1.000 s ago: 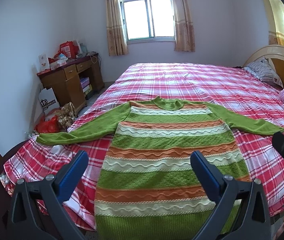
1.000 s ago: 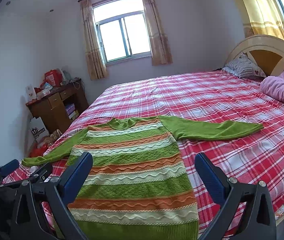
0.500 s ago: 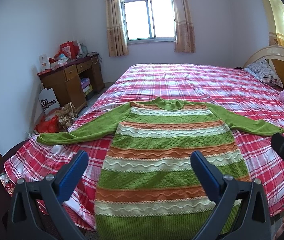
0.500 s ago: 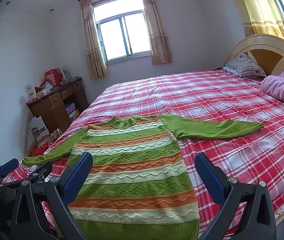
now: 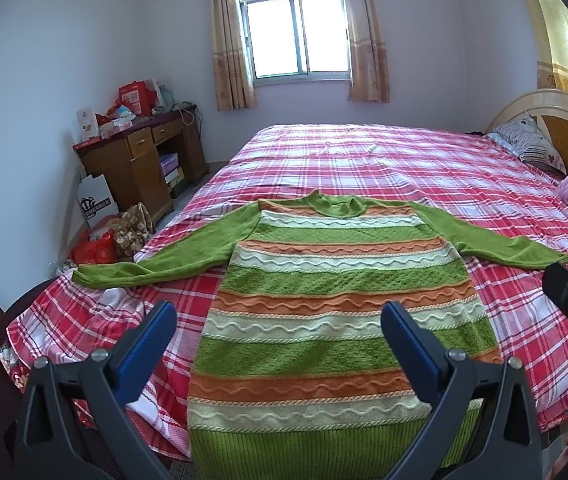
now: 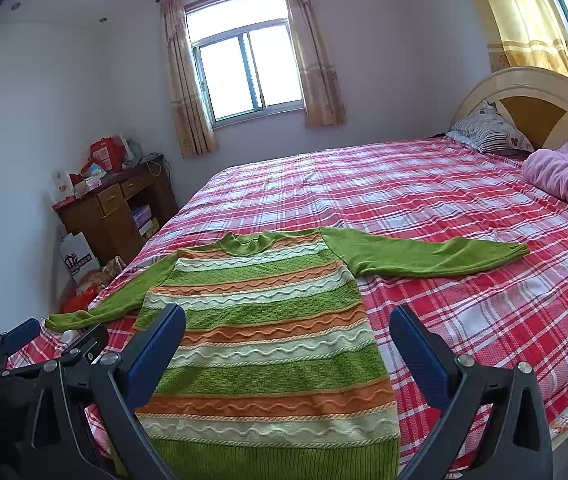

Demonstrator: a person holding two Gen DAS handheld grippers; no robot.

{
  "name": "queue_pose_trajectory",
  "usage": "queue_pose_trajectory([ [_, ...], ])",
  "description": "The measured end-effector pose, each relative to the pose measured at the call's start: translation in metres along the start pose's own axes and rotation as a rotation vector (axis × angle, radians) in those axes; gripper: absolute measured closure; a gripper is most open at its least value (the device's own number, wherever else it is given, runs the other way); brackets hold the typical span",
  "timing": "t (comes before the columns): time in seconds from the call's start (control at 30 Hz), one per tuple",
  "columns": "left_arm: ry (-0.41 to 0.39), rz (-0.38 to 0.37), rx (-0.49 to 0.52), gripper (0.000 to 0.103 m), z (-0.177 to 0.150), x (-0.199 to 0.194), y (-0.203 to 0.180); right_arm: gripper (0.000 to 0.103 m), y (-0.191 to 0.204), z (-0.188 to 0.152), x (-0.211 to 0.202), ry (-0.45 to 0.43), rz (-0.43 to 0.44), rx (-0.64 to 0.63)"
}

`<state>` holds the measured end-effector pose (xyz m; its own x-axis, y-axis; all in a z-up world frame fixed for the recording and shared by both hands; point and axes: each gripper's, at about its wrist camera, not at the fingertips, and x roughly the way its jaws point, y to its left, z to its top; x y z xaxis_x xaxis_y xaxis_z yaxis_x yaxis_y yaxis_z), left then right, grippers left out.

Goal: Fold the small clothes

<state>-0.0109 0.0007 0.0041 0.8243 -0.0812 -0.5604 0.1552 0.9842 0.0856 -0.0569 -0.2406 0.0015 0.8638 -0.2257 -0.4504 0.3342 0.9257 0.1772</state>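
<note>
both tools are hanging over the near edge of the bed (image 5: 364, 160), and both are open wide with nothing in them. left tool (image 5: 275, 344) is pointing at the lower half of the sweater (image 5: 336, 288). right tool (image 6: 288, 344) is pointing at the lower right part of the same sweater (image 6: 267, 312). neither one is touching the knit.

the sweater is lying flat on the red checked bed cover, face up. its neck is pointing away toward the window (image 5: 298, 36), and its green bottom band is sitting at the bed edge closest to the tools. the left sleeve (image 5: 163, 260) is reaching out to the bed's left side, and the right sleeve (image 6: 428, 256) is reaching out toward the pink blanket (image 6: 564, 176). both sleeves are lying straight, with no fold in them.

so the folding is looking like it is not started yet. the sweater is only spread out and smooth. what is left, i think, is all of it: bringing each sleeve in over the body, then folding the body up into a small neat shape.
</note>
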Motion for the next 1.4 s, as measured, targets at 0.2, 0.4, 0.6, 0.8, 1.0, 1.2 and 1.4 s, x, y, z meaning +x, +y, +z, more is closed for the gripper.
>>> queue_pose_trajectory([
  [0.2, 0.003, 0.001, 0.001, 0.000, 0.000, 0.002, -0.001, 0.001, -0.001, -0.001, 0.003, 0.010, 0.003, 0.004],
  [0.4, 0.009, 0.000, 0.000, 0.000, -0.002, 0.004, -0.001, 0.001, 0.001, -0.003, 0.005, 0.018, 0.005, 0.002],
  [0.6, 0.020, 0.003, 0.001, 0.000, -0.004, 0.011, -0.001, 0.001, 0.000, -0.004, 0.009, 0.022, 0.002, 0.002],
  [0.8, 0.040, 0.010, 0.003, 0.000, -0.003, 0.023, -0.002, 0.001, -0.003, -0.005, 0.020, 0.035, -0.002, -0.003],
  [1.0, 0.071, 0.023, 0.000, 0.000, -0.002, 0.041, -0.004, 0.001, -0.010, -0.004, 0.036, 0.056, -0.017, 0.014],
  [1.2, 0.098, 0.031, 0.006, 0.000, 0.000, 0.063, -0.008, 0.001, -0.019, -0.005, 0.060, 0.087, -0.037, 0.029],
  [1.4, 0.080, 0.004, -0.004, 0.000, 0.004, 0.094, -0.003, 0.001, -0.045, -0.006, 0.098, 0.129, -0.076, 0.063],
])
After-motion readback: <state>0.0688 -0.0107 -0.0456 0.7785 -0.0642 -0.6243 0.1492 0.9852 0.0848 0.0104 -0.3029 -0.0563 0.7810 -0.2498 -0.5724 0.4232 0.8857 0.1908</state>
